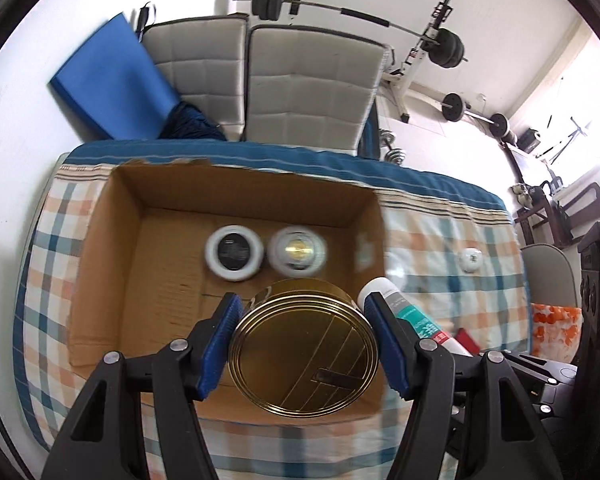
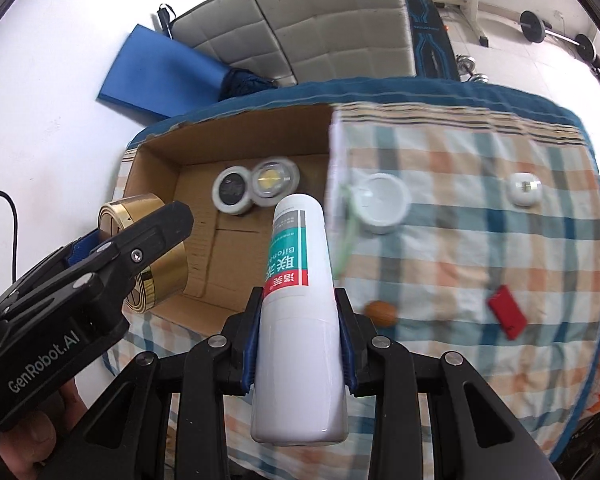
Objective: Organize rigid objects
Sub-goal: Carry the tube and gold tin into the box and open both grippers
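Right now my left gripper (image 1: 306,344) is clamped on a round gold tin (image 1: 304,350), its blue pads pressed against the tin's sides at the lower centre of the left wrist view. The tin hangs above the near part of the open cardboard box (image 1: 100,248), which fills the middle of that frame. On the box floor, toward its far wall, two small round jars sit touching each other: a white one with a black top (image 1: 235,253) on the left and a white one with a gold centre (image 1: 297,255) just right of it.

My right gripper (image 2: 300,332) grips a white bottle (image 2: 298,300) with a teal and red label, low in the centre of the right wrist view; the bottle points up the frame toward the box's right wall. In this view the left tool and its tin appear at the left edge.

On the checked cloth (image 2: 480,240) to the right of the box lie a white round lid-like dish (image 2: 381,208), a small white square-ish item (image 2: 523,189) at the upper right, a brown nut-like object (image 2: 381,313) beside my right fingers, and a red flat piece (image 2: 507,312) at the lower right.
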{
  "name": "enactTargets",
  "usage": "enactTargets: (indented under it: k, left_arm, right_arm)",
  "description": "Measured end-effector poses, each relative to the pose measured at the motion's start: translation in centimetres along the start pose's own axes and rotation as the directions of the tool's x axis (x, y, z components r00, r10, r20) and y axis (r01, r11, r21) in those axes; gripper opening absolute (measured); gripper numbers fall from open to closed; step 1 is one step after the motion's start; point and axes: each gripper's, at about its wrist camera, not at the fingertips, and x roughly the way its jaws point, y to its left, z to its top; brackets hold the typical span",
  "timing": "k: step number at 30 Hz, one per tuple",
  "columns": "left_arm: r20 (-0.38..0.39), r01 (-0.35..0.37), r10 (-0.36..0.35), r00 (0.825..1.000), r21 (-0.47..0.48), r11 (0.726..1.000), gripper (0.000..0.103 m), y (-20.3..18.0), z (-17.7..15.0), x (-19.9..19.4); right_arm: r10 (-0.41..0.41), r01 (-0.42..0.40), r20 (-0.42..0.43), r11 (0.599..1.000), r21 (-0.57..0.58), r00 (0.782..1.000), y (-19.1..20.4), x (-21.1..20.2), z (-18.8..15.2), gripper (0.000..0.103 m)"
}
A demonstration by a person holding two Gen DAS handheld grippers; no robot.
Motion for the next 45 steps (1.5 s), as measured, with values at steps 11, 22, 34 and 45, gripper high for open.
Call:
enactTargets:
  k: [11,22,34,45]
  left_arm:
    - [-0.168,-0.008,0.002,0.986,-0.033,0.999,0.062,11.7,3.8,9.9]
    - [-0.290,-0.025,0.041,0.956,0.058,0.998,0.062,13.3,4.7,17.0]
    - [-0.335,-0.006,0.036,0.941,0.090,0.996,0.062,13.4,4.4,19.0]
    - [-0.343,0.006,0.040,0.938,0.133,0.991,0.062,12.4,5.8,19.8]
  right_arm:
    - [-0.087,0.102,-0.095,0.981,0.163,0.992,6.5,13.1,3.2,0.034]
    - [-0.230,0.257,-0.129,0.929,0.267,0.965,5.3,18.1,2.9,0.034]
    - [-0.349,0.368,-0.139,0.917,0.152,0.927,7.4,21.0,3.4,0.035]
    - [-0.378,0.443,-0.289,0.872,0.207,0.879,5.9,26.7,1.4,0.035]
